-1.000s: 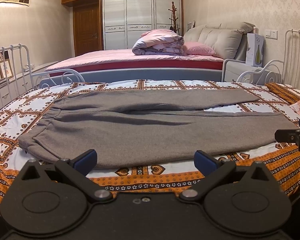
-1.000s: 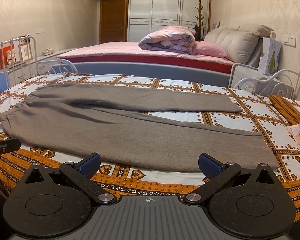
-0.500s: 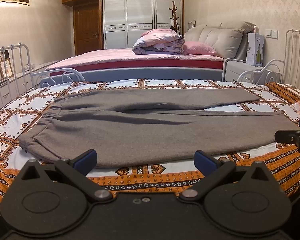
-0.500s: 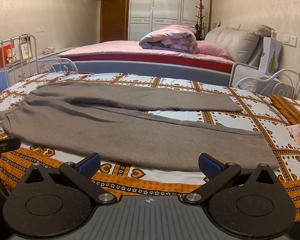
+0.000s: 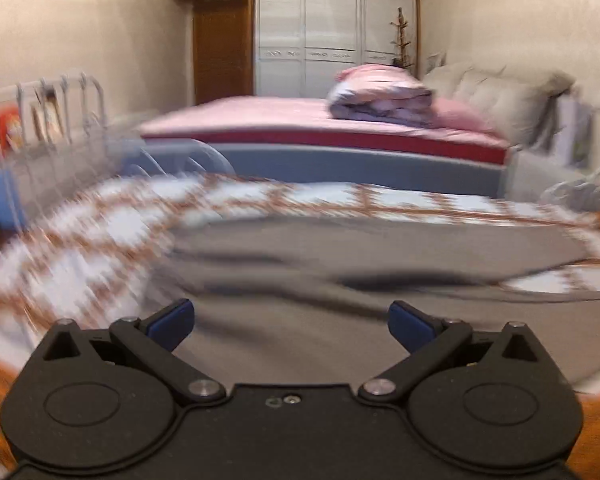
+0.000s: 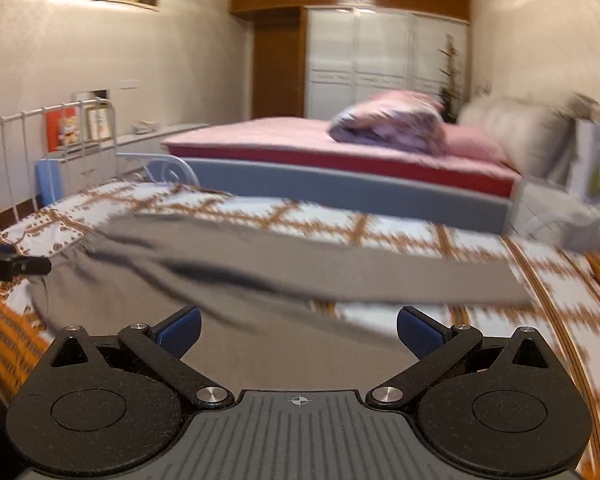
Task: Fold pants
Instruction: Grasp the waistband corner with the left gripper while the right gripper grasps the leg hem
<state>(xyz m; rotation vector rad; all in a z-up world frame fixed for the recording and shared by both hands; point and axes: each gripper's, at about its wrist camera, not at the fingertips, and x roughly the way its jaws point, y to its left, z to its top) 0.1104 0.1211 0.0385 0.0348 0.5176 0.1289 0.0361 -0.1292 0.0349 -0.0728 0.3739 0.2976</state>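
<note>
Grey pants (image 5: 380,256) lie flat across the patterned bedspread (image 5: 80,248), waistband to the left, the two legs spread apart toward the right. Both views are motion-blurred. My left gripper (image 5: 290,322) is open, low over the near leg close to the waistband, nothing between its blue pads. In the right wrist view the pants (image 6: 300,268) stretch from left to right, and my right gripper (image 6: 298,332) is open over the near leg, holding nothing. The tip of the left gripper (image 6: 16,266) shows at the left edge, by the waistband.
A white metal rail (image 6: 52,152) bounds the bed on the left, another rail (image 5: 580,188) on the right. Behind lies a second bed (image 5: 320,128) with pink sheets, a folded quilt (image 5: 380,96) and pillows. A white wardrobe (image 5: 332,40) and brown door stand at the back.
Both grippers have moved forward over the pants and swung left; the near leg now fills the space between their fingers. Both stay open. The views have become blurred.
</note>
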